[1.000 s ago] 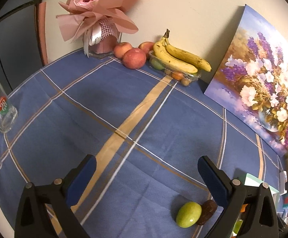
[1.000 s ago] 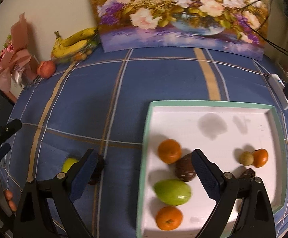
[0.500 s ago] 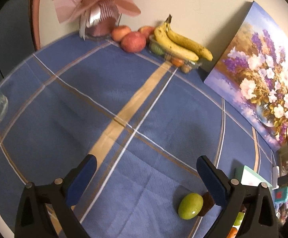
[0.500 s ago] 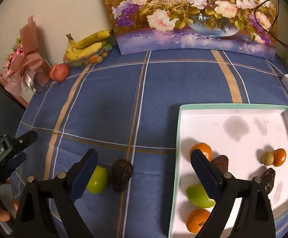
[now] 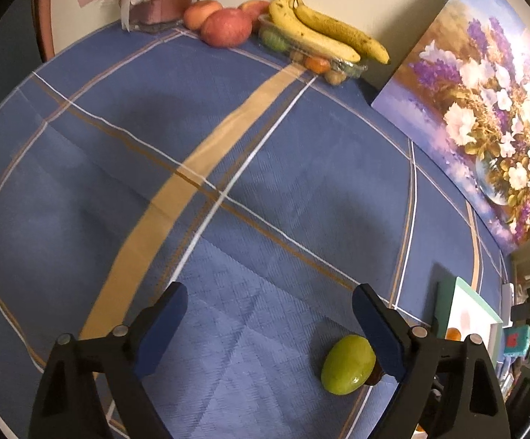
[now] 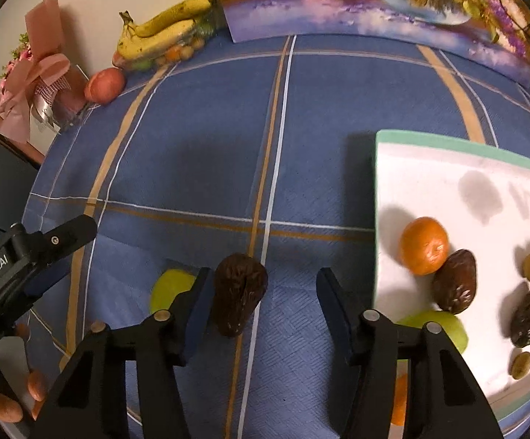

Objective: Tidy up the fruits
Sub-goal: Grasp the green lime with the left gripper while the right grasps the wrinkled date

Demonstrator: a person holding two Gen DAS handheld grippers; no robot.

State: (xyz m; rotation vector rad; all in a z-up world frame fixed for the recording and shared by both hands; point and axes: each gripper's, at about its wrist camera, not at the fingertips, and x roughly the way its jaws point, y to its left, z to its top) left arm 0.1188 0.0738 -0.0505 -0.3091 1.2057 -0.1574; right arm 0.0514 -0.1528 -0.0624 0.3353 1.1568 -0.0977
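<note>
Right tool (image 6: 263, 298) wide open around dark wrinkled fruit (image 6: 239, 298) on counter (image 6: 301, 128); left tool (image 5: 265, 323) open, empty.

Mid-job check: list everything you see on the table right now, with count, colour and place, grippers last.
dark avocado: 1, brown, on cloth between right fingers
green fruit: 1, on cloth beside it
tray: 1, white with green rim, right side
tray fruits: orange, brown avocado, green one, several small pieces
bananas: 2, yellow, on clear box by wall
apples: 3, red, far edge
bouquet: 1, pink
painting: 1, floral, leaning on wall
left gripper: open, empty
right gripper: open, around the avocado
</note>
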